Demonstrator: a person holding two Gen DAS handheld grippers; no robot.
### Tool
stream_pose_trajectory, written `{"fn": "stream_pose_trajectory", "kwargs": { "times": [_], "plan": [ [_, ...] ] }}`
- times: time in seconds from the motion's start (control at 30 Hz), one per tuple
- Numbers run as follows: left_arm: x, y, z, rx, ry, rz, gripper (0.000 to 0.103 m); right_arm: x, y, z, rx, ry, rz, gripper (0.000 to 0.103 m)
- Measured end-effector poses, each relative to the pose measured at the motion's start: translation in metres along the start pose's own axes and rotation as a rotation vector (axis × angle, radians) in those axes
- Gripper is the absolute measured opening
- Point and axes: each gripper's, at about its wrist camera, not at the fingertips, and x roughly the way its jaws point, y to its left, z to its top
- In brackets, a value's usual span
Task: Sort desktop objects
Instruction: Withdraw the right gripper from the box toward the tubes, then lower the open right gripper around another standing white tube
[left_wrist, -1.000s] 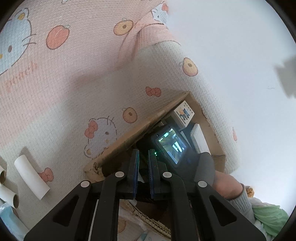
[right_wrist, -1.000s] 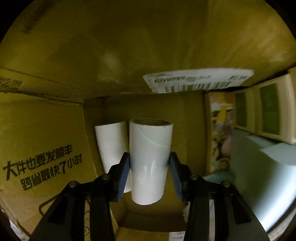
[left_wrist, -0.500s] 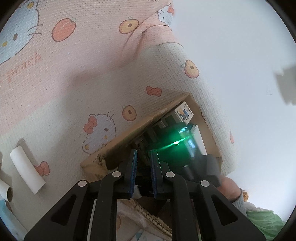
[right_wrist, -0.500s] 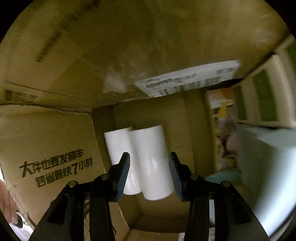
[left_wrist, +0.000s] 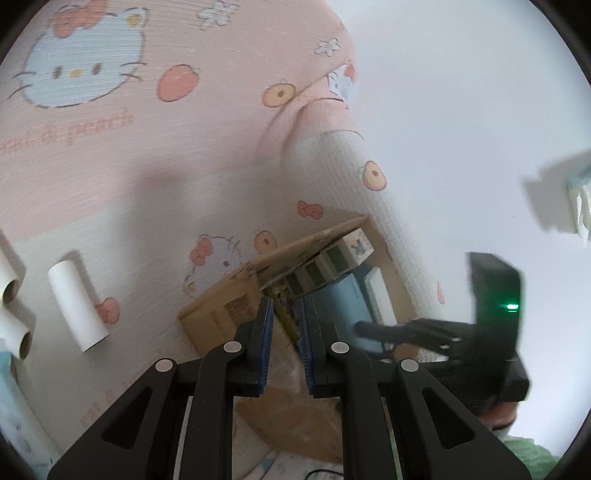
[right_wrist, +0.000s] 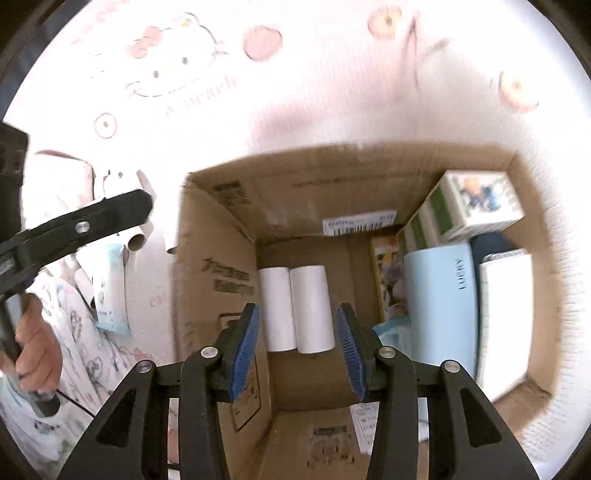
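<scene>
Right claw (right_wrist: 297, 341) spread, empty above cardboard box (right_wrist: 218, 280) | two white paper tubes (right_wrist: 295, 308) lie side by side on its floor, stowed | a second ago it gripped one inside | left claw (left_wrist: 286, 341) slightly apart, empty | loose tube (left_wrist: 77, 304) waits on cartoon-print cloth (left_wrist: 110, 166) beyond
</scene>
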Motion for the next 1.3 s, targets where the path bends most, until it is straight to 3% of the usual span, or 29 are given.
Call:
{"fn": "stream_pose_trajectory", "kwargs": {
  "times": [0.07, 0.23, 0.33, 0.47, 0.63, 0.77, 0.9, 1.07, 1.17, 1.3],
  "plan": [
    [-0.005, 0.006, -0.007, -0.001, 0.007, 0.007, 0.015, -0.004, 0.007, 0.024, -0.027, -0.018, -0.023, 0.040],
    [-0.016, 0.020, -0.024, 0.004, 0.006, 0.028, 0.015, -0.014, 0.028, 0.018, -0.074, -0.039, -0.050, 0.041],
    [-0.021, 0.029, -0.039, 0.025, -0.002, 0.036, 0.015, -0.016, 0.040, 0.013, -0.102, -0.051, -0.118, 0.041],
    [-0.016, 0.054, -0.070, 0.074, -0.032, 0.147, 0.015, -0.023, 0.057, 0.004, -0.144, -0.068, -0.131, 0.041],
    [0.003, 0.088, -0.114, 0.129, 0.029, 0.286, 0.015, -0.013, 0.091, -0.012, -0.263, -0.101, -0.167, 0.041],
    [0.006, 0.112, -0.137, 0.167, 0.059, 0.353, 0.015, -0.005, 0.119, -0.019, -0.350, -0.075, -0.178, 0.041],
    [0.006, 0.121, -0.135, 0.183, 0.029, 0.414, 0.015, -0.003, 0.141, -0.015, -0.396, -0.097, -0.159, 0.041],
    [0.013, 0.128, -0.122, 0.161, -0.011, 0.431, 0.027, 0.018, 0.167, -0.013, -0.412, -0.130, -0.105, 0.042],
    [0.020, 0.135, -0.117, 0.132, 0.004, 0.421, 0.030, 0.036, 0.175, -0.016, -0.395, -0.151, -0.066, 0.042],
    [0.022, 0.150, -0.105, 0.055, 0.006, 0.399, 0.036, 0.069, 0.178, -0.019, -0.355, -0.189, -0.076, 0.042]
  ]
}}
